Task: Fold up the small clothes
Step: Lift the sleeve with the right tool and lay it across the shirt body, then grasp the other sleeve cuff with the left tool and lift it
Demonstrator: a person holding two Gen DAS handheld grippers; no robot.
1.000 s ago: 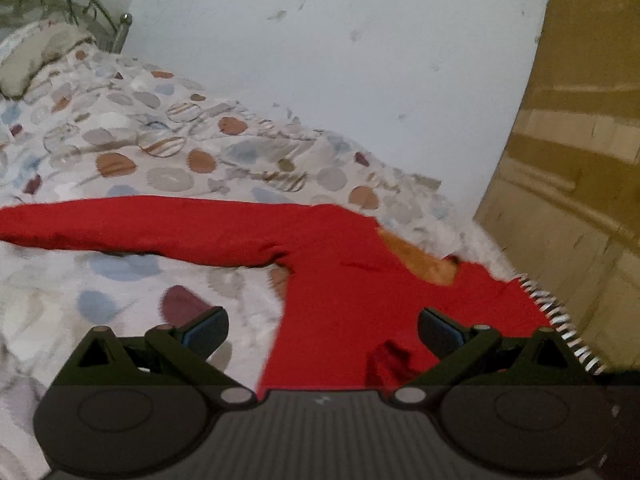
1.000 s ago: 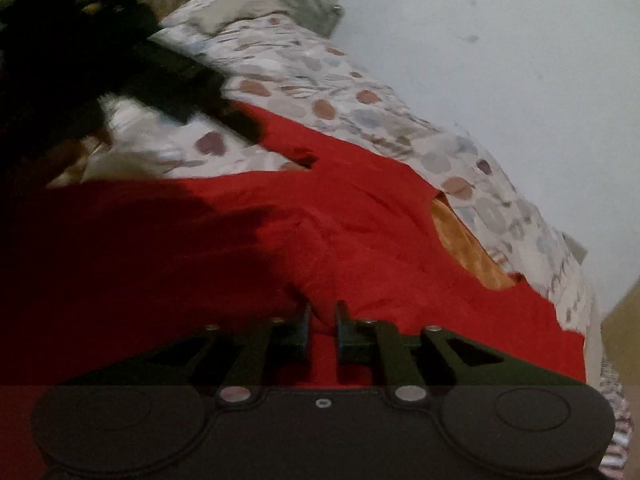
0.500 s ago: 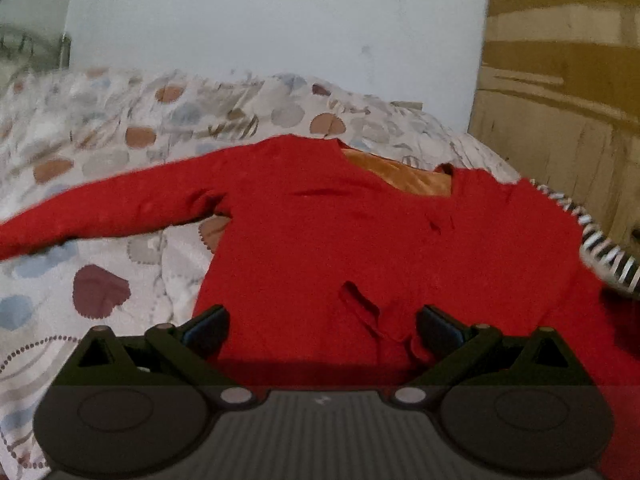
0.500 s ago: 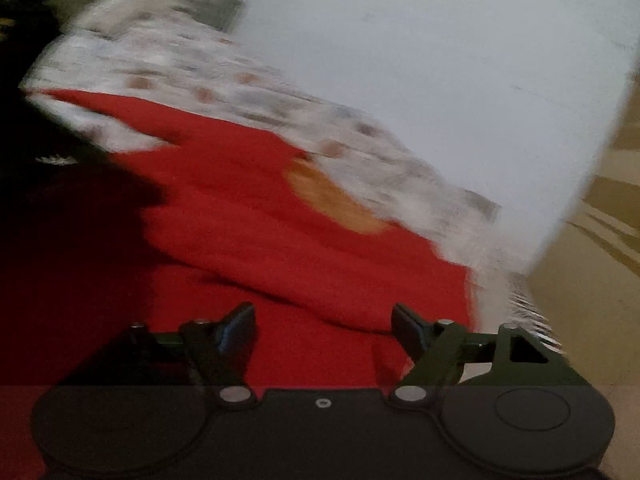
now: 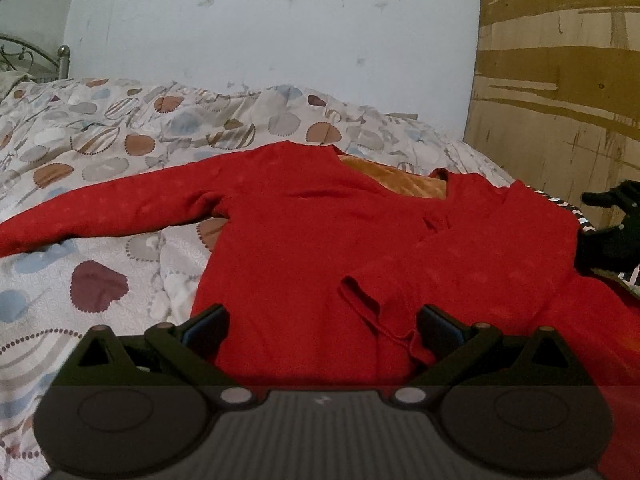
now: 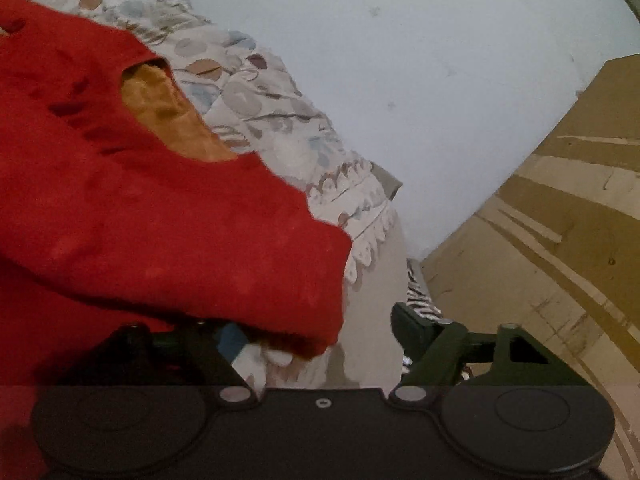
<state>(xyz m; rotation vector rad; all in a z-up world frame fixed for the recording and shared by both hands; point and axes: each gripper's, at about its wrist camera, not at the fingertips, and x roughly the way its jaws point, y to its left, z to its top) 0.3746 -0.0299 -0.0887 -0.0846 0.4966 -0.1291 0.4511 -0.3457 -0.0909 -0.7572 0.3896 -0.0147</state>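
A red long-sleeved top (image 5: pixel 304 236) with an orange lining (image 5: pixel 396 178) lies on the bed. One sleeve (image 5: pixel 104 208) stretches out to the left; the other sleeve (image 5: pixel 400 292) is folded across the body, its cuff near my left gripper (image 5: pixel 322 320). My left gripper is open and empty just above the lower part of the top. My right gripper (image 6: pixel 320 330) is open at the top's right shoulder (image 6: pixel 280 248); the red cloth drapes over its left finger. The right gripper also shows in the left wrist view (image 5: pixel 612 232).
The bed has a quilt (image 5: pixel 120 132) printed with round patches. A pale wall (image 5: pixel 280 32) runs behind it and a wooden wardrobe (image 5: pixel 560 80) stands at the right. A black-and-white striped cloth (image 6: pixel 420 296) lies at the bed's right edge. A metal bedhead (image 5: pixel 36 56) is far left.
My right gripper opened, let go of the folded sleeve, and swung right to the top's shoulder edge. My left gripper shifted right and stayed open.
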